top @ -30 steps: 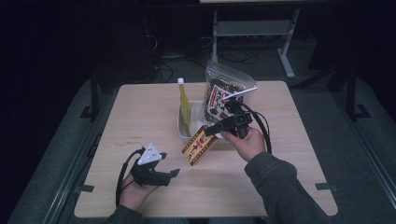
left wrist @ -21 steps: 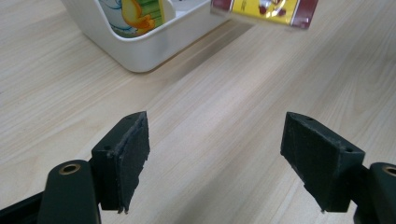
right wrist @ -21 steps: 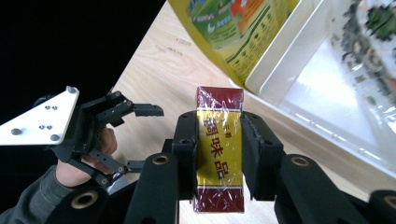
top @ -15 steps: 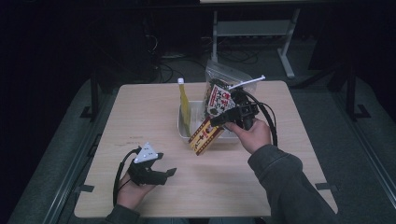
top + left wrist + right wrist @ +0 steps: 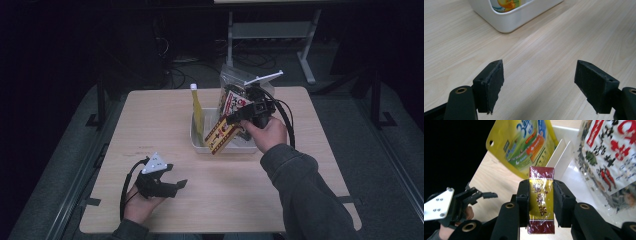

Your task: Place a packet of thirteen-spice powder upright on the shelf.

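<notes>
While clamped on the red-and-gold box [image 5: 541, 200], right gripper [image 5: 239, 119] over the near edge of the white bin [image 5: 196, 142]. Pressed flat on the box's two narrow sides, jaws narrow and square. Box tilted in the high view [image 5: 221, 135], lower end down by the bin's front wall, upper end up toward the hand. Wrapped in shiny film, so slick under the pads by the look of it.

Inside the bin: yellow pouch [image 5: 524, 145] standing upright at the left end, clear bag with red lettering [image 5: 611, 155] at the right, white dividers [image 5: 561, 155] between them. Seen along the right gripper, box lined up with the slot next to the dividers.

Step in hand, as judged: carrying the box over to slot it into the bin, between pouch and bag. Not yet in, not yet let go.

Next move, probably: tip the box upright, ease it down into the free slot, then open. Calls for clearing the front wall and keeping off the yellow pouch, which looks easy to knock over.

Left gripper [image 5: 167, 184] low over the bare surface [image 5: 150, 125], near the front left, well apart from the bin. Jaws wide, nothing between them [image 5: 539, 85]. Bin corner [image 5: 506, 22] just ahead of it. Idle for now.
</notes>
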Demonstrator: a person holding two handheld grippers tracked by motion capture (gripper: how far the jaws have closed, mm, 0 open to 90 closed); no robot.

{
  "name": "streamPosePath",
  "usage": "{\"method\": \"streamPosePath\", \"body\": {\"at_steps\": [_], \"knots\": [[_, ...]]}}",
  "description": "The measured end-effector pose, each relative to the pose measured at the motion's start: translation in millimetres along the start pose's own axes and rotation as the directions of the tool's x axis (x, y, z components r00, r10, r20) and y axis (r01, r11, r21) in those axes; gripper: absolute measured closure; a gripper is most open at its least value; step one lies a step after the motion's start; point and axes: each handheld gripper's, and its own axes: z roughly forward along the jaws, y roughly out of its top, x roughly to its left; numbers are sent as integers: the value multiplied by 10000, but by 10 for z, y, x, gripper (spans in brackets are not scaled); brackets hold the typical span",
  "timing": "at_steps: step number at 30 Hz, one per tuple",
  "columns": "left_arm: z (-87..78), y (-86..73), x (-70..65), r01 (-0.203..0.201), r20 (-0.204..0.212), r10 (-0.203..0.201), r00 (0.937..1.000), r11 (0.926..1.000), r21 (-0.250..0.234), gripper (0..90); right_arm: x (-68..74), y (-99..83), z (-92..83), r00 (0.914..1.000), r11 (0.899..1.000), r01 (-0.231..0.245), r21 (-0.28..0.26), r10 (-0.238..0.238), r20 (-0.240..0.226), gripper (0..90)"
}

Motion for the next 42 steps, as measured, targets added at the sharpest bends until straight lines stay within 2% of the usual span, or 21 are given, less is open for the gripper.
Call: {"method": "streamPosePath", "body": {"at_steps": [11,31,42], "knots": [[-6,-11,24,85,-8,-85,10000,10000,25,231,-53,134,44,9990,9987,-405,-316,412,199,684],[-12,-28,48,136,-20,-136,9999,9999,91,227,-72,277,187,9944,9928,-814,-876,868,600,684],[-35,-25,55,224,88,-224,9997,9997,-30,224,-62,332,251,9889,9879,-929,-1240,1060,1043,684]]}}
